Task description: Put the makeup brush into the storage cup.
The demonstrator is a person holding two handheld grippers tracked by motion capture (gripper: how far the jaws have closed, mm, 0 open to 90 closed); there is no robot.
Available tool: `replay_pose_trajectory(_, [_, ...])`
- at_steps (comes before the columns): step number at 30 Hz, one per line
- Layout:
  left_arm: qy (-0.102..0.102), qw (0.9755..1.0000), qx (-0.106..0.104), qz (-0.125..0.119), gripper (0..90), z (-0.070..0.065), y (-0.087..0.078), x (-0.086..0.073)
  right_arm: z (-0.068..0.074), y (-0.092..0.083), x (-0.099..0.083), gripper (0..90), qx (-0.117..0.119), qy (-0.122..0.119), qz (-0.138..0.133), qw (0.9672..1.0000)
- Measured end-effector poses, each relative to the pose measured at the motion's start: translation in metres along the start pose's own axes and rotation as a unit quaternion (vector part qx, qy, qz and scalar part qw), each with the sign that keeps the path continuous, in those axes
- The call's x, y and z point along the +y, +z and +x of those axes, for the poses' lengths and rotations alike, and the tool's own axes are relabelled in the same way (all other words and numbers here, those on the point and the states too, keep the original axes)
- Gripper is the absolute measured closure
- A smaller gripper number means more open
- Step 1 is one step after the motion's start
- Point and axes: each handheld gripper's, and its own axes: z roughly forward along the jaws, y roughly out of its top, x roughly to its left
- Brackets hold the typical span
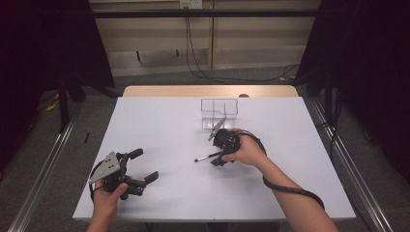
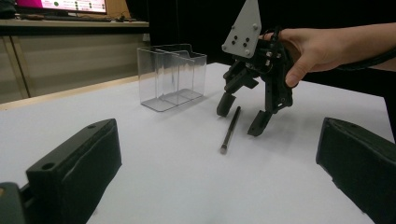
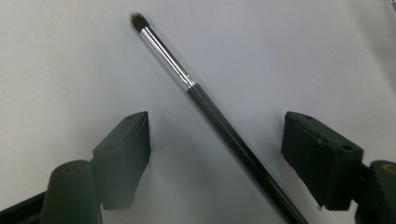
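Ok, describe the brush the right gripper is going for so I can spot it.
On the white table, look just in front of the clear organiser box. The brush lies flat between the open jaws of the right gripper: thin black handle, silver ferrule, small dark bristle tip.

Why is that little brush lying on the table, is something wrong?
Nothing looks broken or spilled. The brush lies flat on the table, outside the clear holder. The right gripper is over it, jaws apart on either side, not touching.
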Motion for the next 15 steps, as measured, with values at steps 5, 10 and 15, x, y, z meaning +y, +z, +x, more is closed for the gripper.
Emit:
replay_pose_trajectory(5, [0.001,1.0,0.002,0.0,0.0,-0.0002,-0.0001,0.0001,0.0007,-0.0006,0.0016,32.0,0.004,-0.01,0.003,0.9999])
replay_pose_trajectory(10, [0.005,1.0,0.001,0.004,0.0,-0.0003,0.0004,0.0002,0.002,-0.0036,0.0027,41.7,0.006,-0.001,0.018,0.9998])
replay_pose_trajectory(15, [0.004,1.0,0.003,0.001,0.0,-0.0005,0.0006,0.0003,0.0026,-0.0044,0.0057,53.7,0.004,0.003,0.03,0.9995])
